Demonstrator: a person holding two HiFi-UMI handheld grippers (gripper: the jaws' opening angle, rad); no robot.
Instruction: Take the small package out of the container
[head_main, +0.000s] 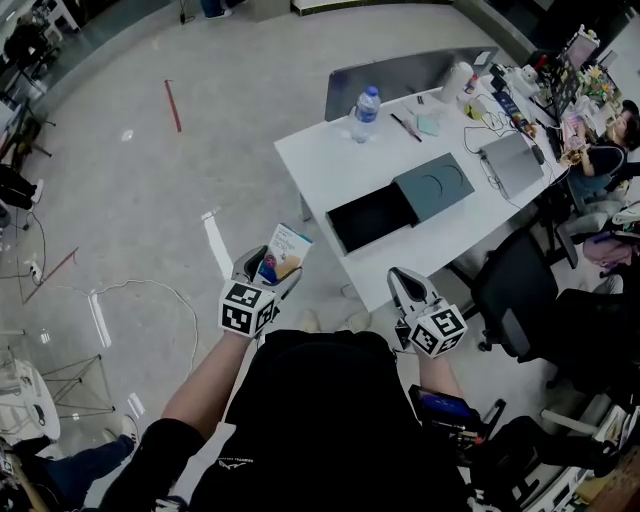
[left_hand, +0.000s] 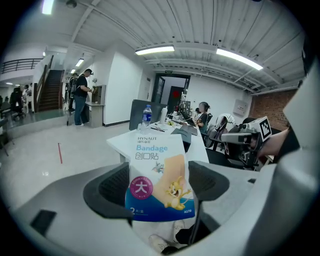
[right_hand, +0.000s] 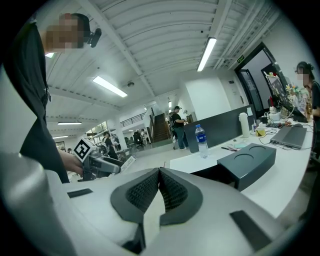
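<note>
My left gripper (head_main: 268, 270) is shut on a small bandage package (head_main: 285, 252), white and blue with a cartoon print, held in the air in front of the white table. In the left gripper view the package (left_hand: 159, 175) stands upright between the two dark pads. The dark container (head_main: 372, 214) lies open on the table with its grey lid (head_main: 435, 185) slid off to the right; its inside looks black. My right gripper (head_main: 403, 286) is shut with nothing in it, held near the table's front edge. In the right gripper view its pads (right_hand: 158, 191) meet.
A water bottle (head_main: 365, 113) stands at the table's (head_main: 320, 160) far corner. A laptop (head_main: 512, 160), cables and desk clutter lie at the right. A black office chair (head_main: 515, 290) is by the table's right side. A person sits at the far right. Cables run across the floor at left.
</note>
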